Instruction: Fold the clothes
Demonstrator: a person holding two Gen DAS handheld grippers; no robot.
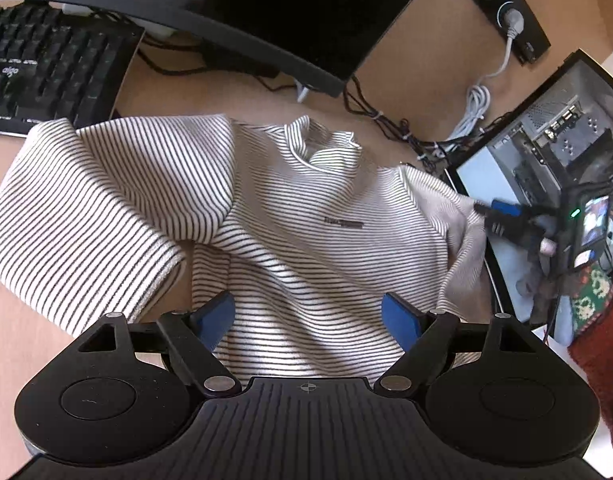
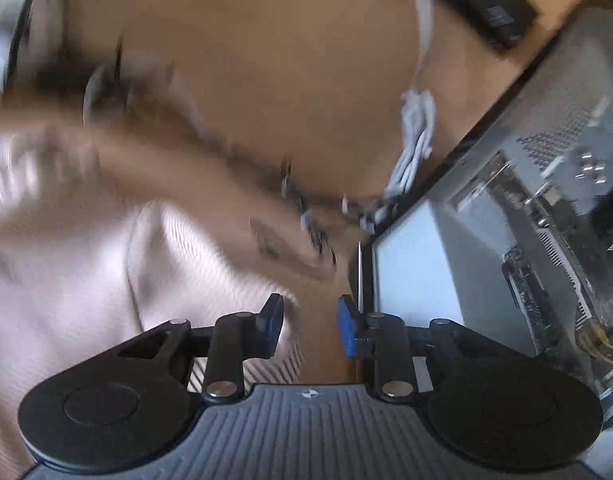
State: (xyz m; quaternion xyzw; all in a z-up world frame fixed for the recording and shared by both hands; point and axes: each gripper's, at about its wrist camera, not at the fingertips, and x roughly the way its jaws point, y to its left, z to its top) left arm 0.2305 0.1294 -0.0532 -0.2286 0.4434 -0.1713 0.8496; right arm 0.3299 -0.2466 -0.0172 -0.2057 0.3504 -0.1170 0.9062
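The striped shirt [image 1: 290, 216] lies front-up on the wooden desk [image 1: 234, 96], collar toward the monitor, with one sleeve [image 1: 86, 216] already laid across the chest side. The left gripper [image 1: 308, 316] hangs over the lower hem with its blue fingers spread wide and nothing between them. The right gripper [image 2: 311, 330] sits at the other edge of the shirt; its jaws stand apart with a gap, and cloth reaches only the inner finger — it does not look clamped, though that view is badly blurred.

The step in hand looks like taking the second sleeve or side across. To do it well, the right gripper should bite a good fold of fabric near the shoulder seam, not just the edge, then carry it low and flat over the chest so the stripes stay smooth. The left gripper can pin the hem meanwhile.

Room is tight — the open computer case [image 1: 554, 168] stands just beside the shirt's edge, a tangle of cables [image 1: 390, 124] runs near the collar, and the keyboard [image 1: 46, 68] touches the folded sleeve's far corner. A wide swing could snag those cables.
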